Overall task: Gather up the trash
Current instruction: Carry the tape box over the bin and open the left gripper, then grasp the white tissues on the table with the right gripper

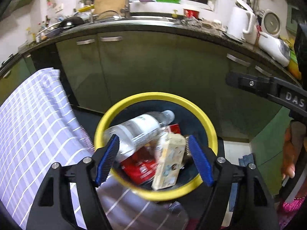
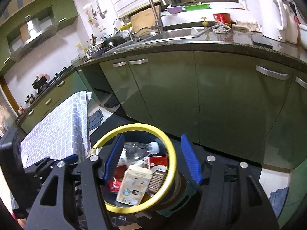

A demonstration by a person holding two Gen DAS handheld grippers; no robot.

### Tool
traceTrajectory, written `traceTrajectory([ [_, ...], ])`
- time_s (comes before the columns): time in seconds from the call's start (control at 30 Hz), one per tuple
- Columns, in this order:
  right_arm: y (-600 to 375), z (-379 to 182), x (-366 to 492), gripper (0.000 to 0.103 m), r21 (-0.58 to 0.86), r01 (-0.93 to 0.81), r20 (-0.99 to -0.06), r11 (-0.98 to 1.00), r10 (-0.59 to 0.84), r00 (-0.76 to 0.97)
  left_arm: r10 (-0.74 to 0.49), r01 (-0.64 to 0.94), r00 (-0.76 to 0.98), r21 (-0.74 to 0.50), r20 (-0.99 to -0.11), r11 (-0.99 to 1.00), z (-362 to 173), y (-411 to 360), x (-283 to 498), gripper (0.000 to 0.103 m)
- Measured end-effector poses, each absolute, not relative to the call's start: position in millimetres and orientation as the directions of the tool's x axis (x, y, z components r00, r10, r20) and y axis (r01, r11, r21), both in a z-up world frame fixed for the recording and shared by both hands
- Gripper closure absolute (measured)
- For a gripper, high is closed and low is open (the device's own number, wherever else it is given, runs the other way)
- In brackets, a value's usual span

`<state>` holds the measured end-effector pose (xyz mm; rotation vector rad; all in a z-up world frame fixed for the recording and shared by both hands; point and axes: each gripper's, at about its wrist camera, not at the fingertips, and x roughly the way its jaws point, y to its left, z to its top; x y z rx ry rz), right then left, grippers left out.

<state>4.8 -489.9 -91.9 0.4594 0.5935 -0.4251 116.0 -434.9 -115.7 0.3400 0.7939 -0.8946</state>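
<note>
Both tools hang spread and empty over the yellow-rimmed bin (image 1: 211, 128) at lower centre, likely for dropping; inside lie a plastic bottle (image 1: 138, 132), pale carton (image 1: 168, 161) and red packet (image 1: 140, 166). Left tool (image 1: 153, 159), right tool (image 2: 152, 158).

I see a bin (image 1: 210, 126) with a bright yellow rim and a dark blue inside. In it lie a clear bottle (image 1: 138, 132) with a white label, a red box (image 1: 142, 164), and a cream carton (image 2: 134, 185) with small pictures, maybe faces, but it is blurry. My left gripper (image 1: 154, 161) and right gripper (image 2: 152, 157) are black with blue pads. The cloth (image 2: 57, 126) is pale purple with white lines. The cabinets (image 2: 220, 99) are green.
</note>
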Motion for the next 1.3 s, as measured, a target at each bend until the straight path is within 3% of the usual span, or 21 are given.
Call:
traceTrajectory([
  [0.4, -390, -89, 79, 0.044, 0.261, 0.283, -0.630, 0.923, -0.059, 0.774, -0.465, 0.604, 0.559, -0.046, -0.686, 0.796, -86, -253, 108, 0.020],
  [0.9, -147, -88, 189, 0.044, 0.260, -0.251, -0.671, 0.932, 0.361, 0.648, -0.064, 0.098, 0.781, 0.021, -0.622, 0.995, -72, 1, 59, 0.013],
  [1.03, -85, -85, 211, 0.045, 0.276, -0.339, -0.673, 0.899, 0.433, 0.600, -0.019, 0.036, 0.782, 0.014, -0.623, 0.999, -75, 35, 51, 0.013],
  [1.3, -13, -98, 267, 0.051, 0.260, -0.371, -0.743, 0.892, 0.430, 0.513, -0.033, 0.044, 0.776, 0.002, -0.629, 0.999, -84, 46, 44, 0.013],
])
